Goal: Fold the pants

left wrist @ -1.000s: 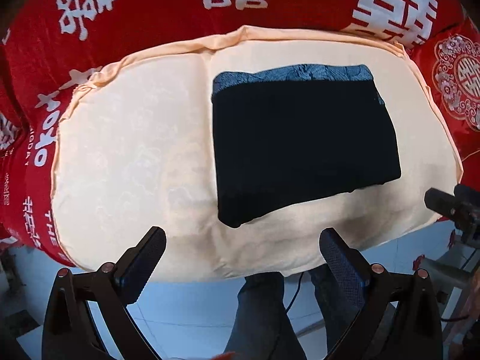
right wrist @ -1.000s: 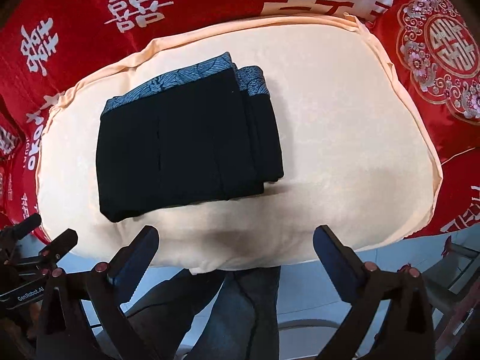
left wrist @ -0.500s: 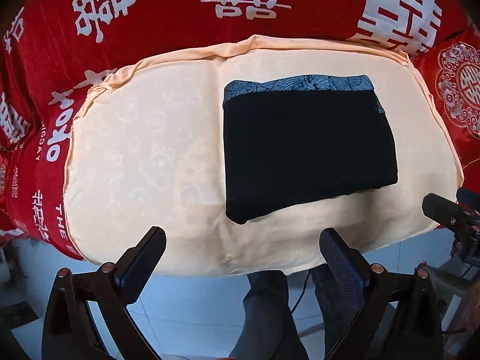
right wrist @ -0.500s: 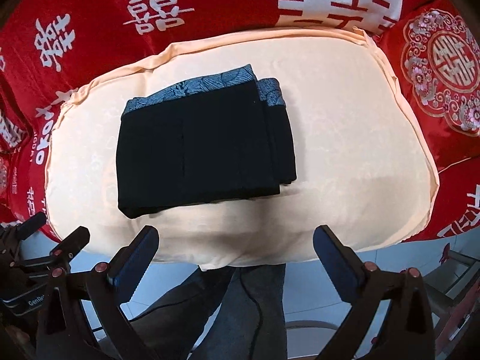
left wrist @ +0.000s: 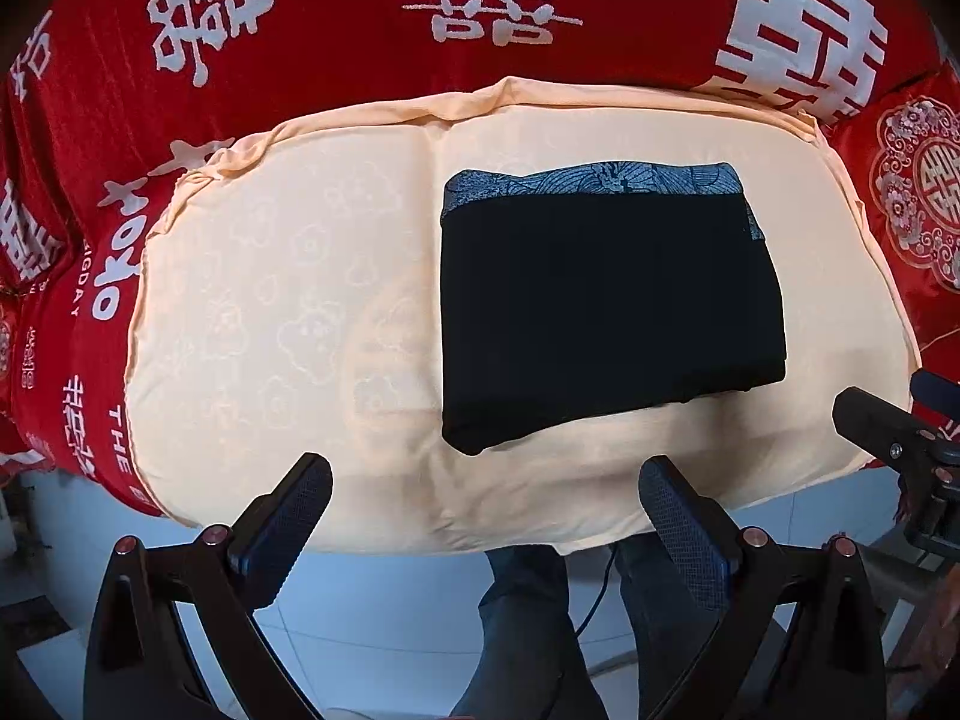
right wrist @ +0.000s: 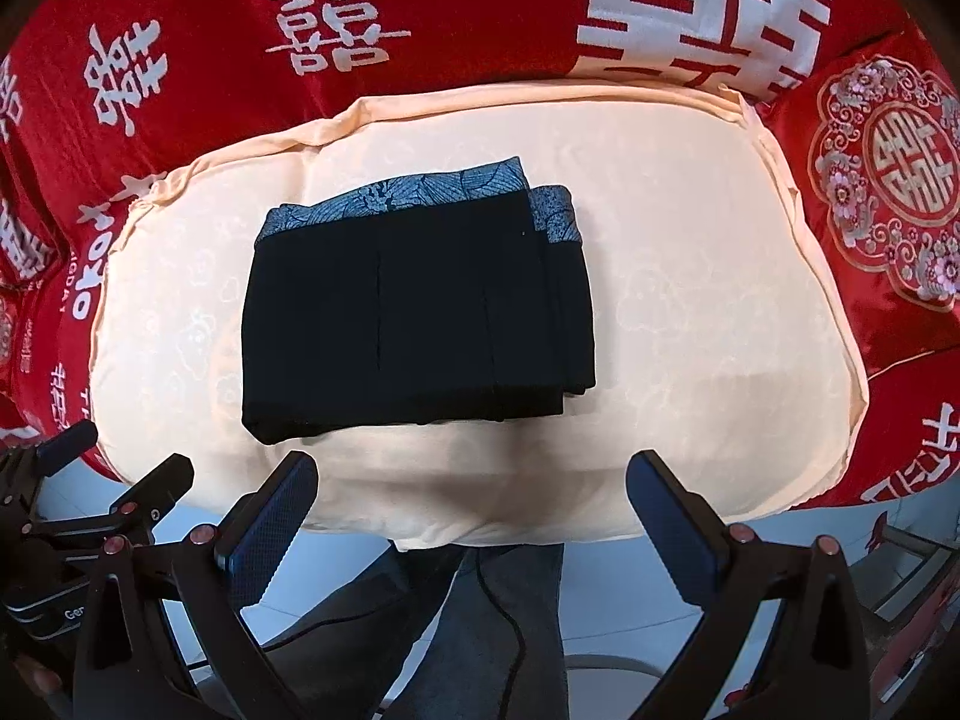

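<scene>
1. Black pants (left wrist: 606, 312), folded into a neat rectangle, lie on the peach cushion (left wrist: 270, 312) ahead of your left gripper (left wrist: 483, 510), whose jaws are spread wide and empty.
2. Your right gripper (right wrist: 471, 507) hangs near the cushion's front edge, jaws apart, holding nothing; the pants lie left of centre.

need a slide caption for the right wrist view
Folded black pants lie on a cream cushion; the open right gripper hovers at its near edge.

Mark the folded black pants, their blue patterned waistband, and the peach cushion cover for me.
folded black pants (right wrist: 420, 324): right wrist view, middle of the top layer.
blue patterned waistband (left wrist: 600, 180): left wrist view, middle of the band.
peach cushion cover (left wrist: 270, 330): left wrist view, bare area left of the pants.
</scene>
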Tool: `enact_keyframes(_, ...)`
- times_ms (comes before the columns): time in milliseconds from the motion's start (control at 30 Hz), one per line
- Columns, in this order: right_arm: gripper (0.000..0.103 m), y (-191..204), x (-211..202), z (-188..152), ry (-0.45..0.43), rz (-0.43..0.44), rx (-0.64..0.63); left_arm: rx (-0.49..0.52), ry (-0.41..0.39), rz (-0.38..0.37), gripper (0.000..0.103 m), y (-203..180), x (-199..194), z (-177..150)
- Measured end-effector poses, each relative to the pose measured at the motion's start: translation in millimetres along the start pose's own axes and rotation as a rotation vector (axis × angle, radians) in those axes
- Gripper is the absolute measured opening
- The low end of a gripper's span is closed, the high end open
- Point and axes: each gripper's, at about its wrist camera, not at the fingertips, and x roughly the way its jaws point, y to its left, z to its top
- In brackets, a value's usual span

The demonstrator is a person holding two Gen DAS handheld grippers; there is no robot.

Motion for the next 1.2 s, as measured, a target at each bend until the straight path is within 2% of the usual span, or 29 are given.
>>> enact_keyframes(600, 0.103, 1.4, 1.3, 1.9, 0.006, -0.009, -0.001, -0.005, -0.018, 0.026, 0.103, -8.7, -1.7, 2.6)
enact_keyframes(1200, 0.103, 0.7, 4.1, 4.3, 0.013, -0.020, -0.028, -0.015, -0.014, 0.021, 0.103, -7.9, -0.5, 4.4)
